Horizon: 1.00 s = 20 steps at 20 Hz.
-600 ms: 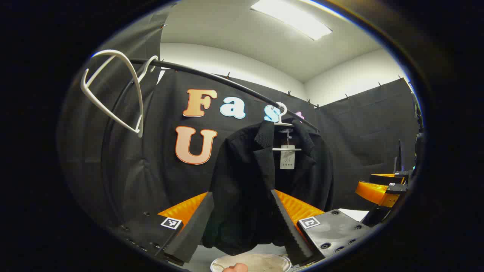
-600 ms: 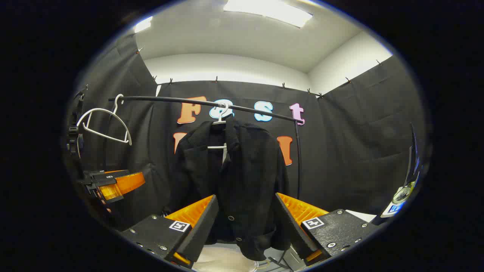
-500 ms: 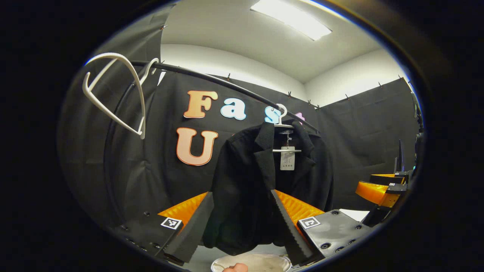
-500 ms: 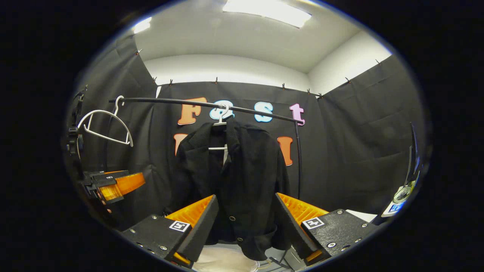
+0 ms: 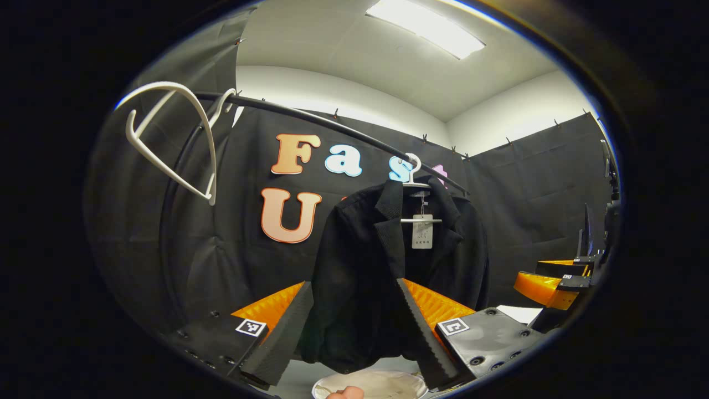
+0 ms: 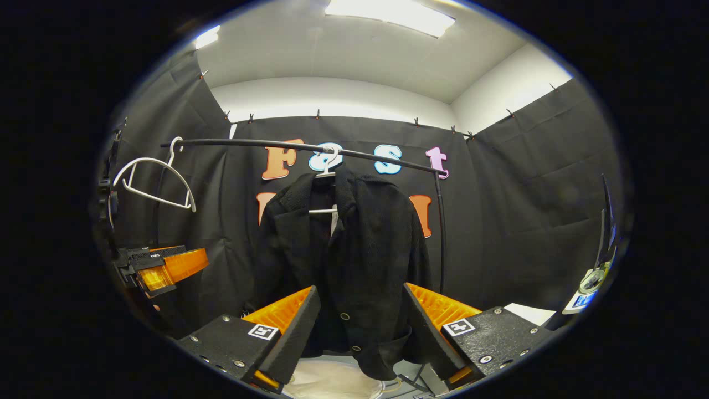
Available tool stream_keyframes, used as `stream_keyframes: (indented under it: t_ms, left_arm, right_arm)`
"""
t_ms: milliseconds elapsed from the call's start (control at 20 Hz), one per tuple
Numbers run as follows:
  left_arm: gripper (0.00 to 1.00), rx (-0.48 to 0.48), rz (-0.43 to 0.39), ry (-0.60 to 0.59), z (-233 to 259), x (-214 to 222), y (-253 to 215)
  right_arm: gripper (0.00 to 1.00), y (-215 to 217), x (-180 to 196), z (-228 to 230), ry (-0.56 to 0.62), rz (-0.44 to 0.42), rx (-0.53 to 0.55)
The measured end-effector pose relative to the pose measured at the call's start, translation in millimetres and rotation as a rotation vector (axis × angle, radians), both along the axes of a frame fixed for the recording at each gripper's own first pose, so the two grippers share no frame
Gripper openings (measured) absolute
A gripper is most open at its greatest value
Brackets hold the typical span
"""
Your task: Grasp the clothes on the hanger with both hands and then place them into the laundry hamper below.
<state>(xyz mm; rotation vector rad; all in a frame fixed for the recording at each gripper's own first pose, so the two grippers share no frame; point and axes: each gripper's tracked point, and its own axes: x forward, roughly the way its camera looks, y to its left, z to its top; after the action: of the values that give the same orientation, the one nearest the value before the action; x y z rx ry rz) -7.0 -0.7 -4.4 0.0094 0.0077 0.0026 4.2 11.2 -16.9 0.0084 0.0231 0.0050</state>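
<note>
Near first: left gripper [image 5: 354, 327] has its jaws released, wide gap, nothing between the pads. Right gripper [image 6: 360, 327] same, jaws spread and empty. Both point forward at the garment, so this reads as the approach before a two-handed grasp; neither touches cloth yet.

Just below and ahead of the left jaws, a pale round rim, likely the laundry hamper [image 5: 382, 384], with a bit of a fingertip at the very edge. In the right gripper view a pale cloth-like shape [image 6: 332, 382] sits under the jaws, probably the same hamper, hard to be sure. It sits under the garment so the clothes can drop straight in.

Beyond the jaws, centred in the gap of each: the black jacket [image 5: 388, 277], hanging on a white hanger [image 5: 412, 172] from the black rail [image 5: 310, 117], a paper tag [image 5: 422, 231] dangling at the collar. The hem hangs at jaw height, the collar well above, so the jaws likely have to rise and advance to take the shoulders or sides.

Up and left of the jaws, an empty white hanger [image 5: 177, 138] on the same rail, well apart from the jacket.

Each view catches the other gripper off to the side, level with its own: a matched pair flanking the jacket.
</note>
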Motion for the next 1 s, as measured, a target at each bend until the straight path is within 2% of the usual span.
stream_keyframes:
  t_ms: [350, 400, 450, 550, 600, 750, 850, 900, 1000]
  left_arm:
    - [0.96, -0.005, -0.016, 0.022, -28.3, 23.3, 5.1]
    - [0.93, -0.01, -0.014, 0.024, -32.6, 27.9, 7.9]
    - [0.96, -0.018, -0.007, 0.027, -36.7, 33.2, 11.3]
    - [0.93, -0.026, 0.007, 0.027, -41.0, 42.7, 16.9]
    - [0.96, -0.025, 0.017, 0.027, -43.3, 46.9, 20.1]
    - [0.96, -0.01, 0.045, 0.005, -41.0, 49.7, 25.9]
    - [0.96, -0.004, 0.049, 0.008, -42.1, 52.6, 27.9]
    - [1.0, -0.003, 0.038, 0.011, -43.7, 52.8, 24.3]
    - [0.93, 0.009, 0.021, 0.007, -48.1, 56.6, 20.2]
  right_arm:
    - [0.93, 3.2, 41.2, -28.5, 0.021, 0.003, -0.012]
    - [0.92, 7.0, 50.7, -33.1, 0.018, 0.01, -0.015]
    - [0.92, 9.4, 61.5, -39.2, 0.024, 0.012, -0.016]
    - [0.92, 11.0, 82.6, -50.8, 0.04, 0.006, -0.016]
    - [0.92, 10.3, 93.7, -55.5, 0.049, -0.007, -0.009]
    - [0.92, 17.5, 129.1, -60.4, 0.061, -0.029, 0.012]
    - [0.92, 25.6, 151.3, -63.0, 0.06, -0.044, -0.005]
    - [0.92, 31.7, 163.3, -63.7, 0.056, -0.045, -0.018]
    - [0.92, 40.7, 188.1, -71.8, 0.064, -0.044, -0.034]
